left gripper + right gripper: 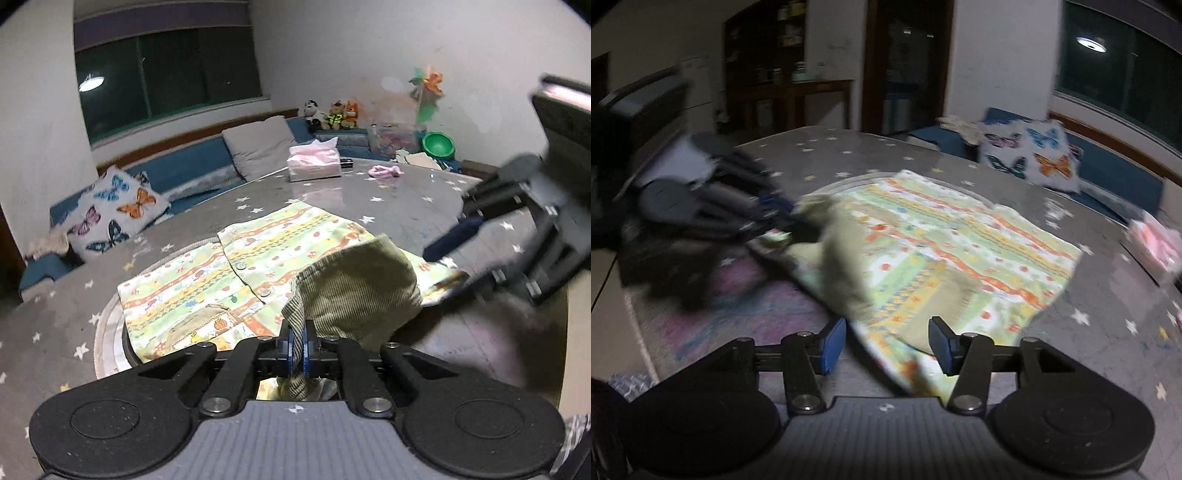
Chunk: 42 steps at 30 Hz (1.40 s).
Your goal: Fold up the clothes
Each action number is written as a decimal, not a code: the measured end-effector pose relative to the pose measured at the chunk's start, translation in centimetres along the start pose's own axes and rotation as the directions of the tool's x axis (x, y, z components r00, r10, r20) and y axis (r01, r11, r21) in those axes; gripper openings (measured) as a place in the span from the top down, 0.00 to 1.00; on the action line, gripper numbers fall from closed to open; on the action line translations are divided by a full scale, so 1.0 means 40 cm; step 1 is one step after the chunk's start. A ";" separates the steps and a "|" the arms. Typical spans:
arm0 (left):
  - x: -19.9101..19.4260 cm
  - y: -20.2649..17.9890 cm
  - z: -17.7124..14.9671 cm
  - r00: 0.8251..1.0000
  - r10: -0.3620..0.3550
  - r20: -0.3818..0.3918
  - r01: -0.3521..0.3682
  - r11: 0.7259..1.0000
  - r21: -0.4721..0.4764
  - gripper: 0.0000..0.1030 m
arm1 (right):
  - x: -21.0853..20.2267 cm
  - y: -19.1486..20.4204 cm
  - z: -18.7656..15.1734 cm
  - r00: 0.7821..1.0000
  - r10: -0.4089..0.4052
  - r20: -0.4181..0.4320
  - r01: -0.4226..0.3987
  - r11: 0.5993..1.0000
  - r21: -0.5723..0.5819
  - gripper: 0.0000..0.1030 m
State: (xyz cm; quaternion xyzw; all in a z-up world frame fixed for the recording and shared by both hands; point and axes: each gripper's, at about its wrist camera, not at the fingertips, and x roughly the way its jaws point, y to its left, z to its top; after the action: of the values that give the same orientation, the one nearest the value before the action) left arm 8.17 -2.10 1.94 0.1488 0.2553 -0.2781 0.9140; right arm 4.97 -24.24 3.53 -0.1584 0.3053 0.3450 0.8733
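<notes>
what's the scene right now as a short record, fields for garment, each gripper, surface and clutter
garment: patterned shirt lying on the table, olive corduroy part lifted and folded over it
left gripper: shut on the olive corduroy part
right gripper: open, shirt's near edge between its fingers, not pinched
surface: grey star-print table cover
clutter: tissue box, pink bundle at the far side
</notes>
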 end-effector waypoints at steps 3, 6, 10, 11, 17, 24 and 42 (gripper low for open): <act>0.001 0.013 0.006 1.000 -0.008 -0.003 0.008 1.000 -0.016 0.95 | 0.030 0.022 0.000 1.000 0.004 0.004 -0.004 0.999 -0.043 0.45; -0.001 0.022 0.009 1.000 -0.009 -0.007 0.009 1.000 -0.018 0.95 | 0.070 0.033 0.003 1.000 0.002 -0.003 -0.002 0.998 -0.066 0.52; -0.011 0.020 0.000 1.000 -0.021 -0.005 0.020 1.000 -0.022 0.94 | 0.110 0.024 0.015 1.000 0.013 -0.027 -0.014 1.000 -0.024 0.83; -0.017 0.015 -0.004 1.000 -0.015 -0.003 0.015 1.000 -0.019 0.91 | 0.115 0.014 0.020 0.999 0.023 -0.034 -0.023 1.000 0.008 0.85; -0.075 0.008 -0.035 0.999 0.023 0.025 -0.023 1.000 0.007 0.73 | 0.099 -0.023 0.053 0.998 0.053 -0.017 -0.052 0.994 0.093 0.90; -0.112 -0.010 -0.098 0.995 0.095 0.002 -0.095 0.992 0.088 0.59 | 0.101 -0.040 0.074 0.999 0.051 -0.007 -0.049 0.990 0.129 0.91; -0.058 -0.067 -0.151 0.973 0.229 -0.025 -0.210 0.924 0.319 0.68 | 0.088 -0.043 0.107 0.999 0.024 0.023 -0.027 0.990 0.141 0.91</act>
State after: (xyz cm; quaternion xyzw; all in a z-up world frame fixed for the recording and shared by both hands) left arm 2.60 -0.75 -2.13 0.3285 0.2179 -0.2063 0.8956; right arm 10.02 -21.59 4.64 -0.0887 0.3216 0.3353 0.8810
